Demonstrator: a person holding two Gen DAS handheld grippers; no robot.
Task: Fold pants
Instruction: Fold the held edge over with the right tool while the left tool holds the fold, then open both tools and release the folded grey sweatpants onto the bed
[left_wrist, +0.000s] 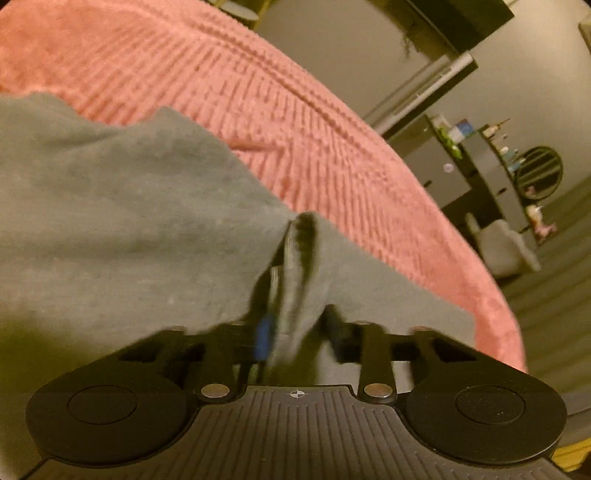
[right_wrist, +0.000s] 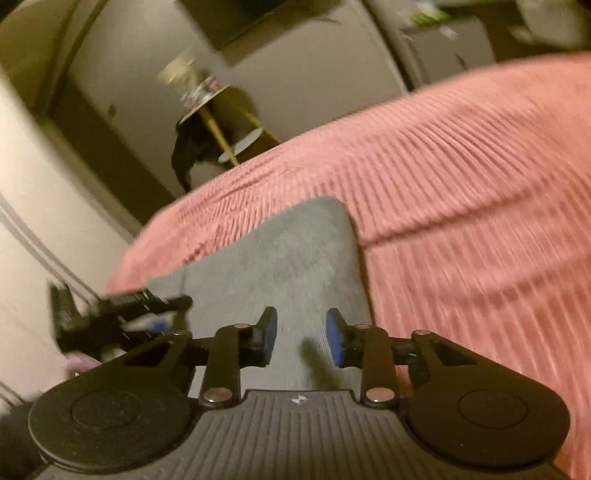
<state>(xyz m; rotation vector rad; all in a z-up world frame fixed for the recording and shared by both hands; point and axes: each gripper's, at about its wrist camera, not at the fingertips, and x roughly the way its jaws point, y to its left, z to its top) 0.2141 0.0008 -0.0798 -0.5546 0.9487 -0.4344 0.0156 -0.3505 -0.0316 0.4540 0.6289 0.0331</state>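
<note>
Grey pants (left_wrist: 122, 221) lie on a pink ribbed bedspread (left_wrist: 295, 122). My left gripper (left_wrist: 295, 332) is shut on a bunched fold of the grey pants, which rises between the blue pads (left_wrist: 263, 341). In the right wrist view the pants (right_wrist: 280, 258) stretch ahead over the pink bedspread (right_wrist: 461, 206). My right gripper (right_wrist: 301, 341) is open just above the fabric, its blue pads (right_wrist: 334, 341) apart with nothing between them. The left gripper (right_wrist: 122, 317) shows at the left, at the pants' edge.
The bed edge drops off at the right in the left wrist view, with a dark shelf unit (left_wrist: 480, 166) and a round mirror (left_wrist: 539, 171) beyond. In the right wrist view a small wooden side table (right_wrist: 221, 122) and a wall stand past the bed.
</note>
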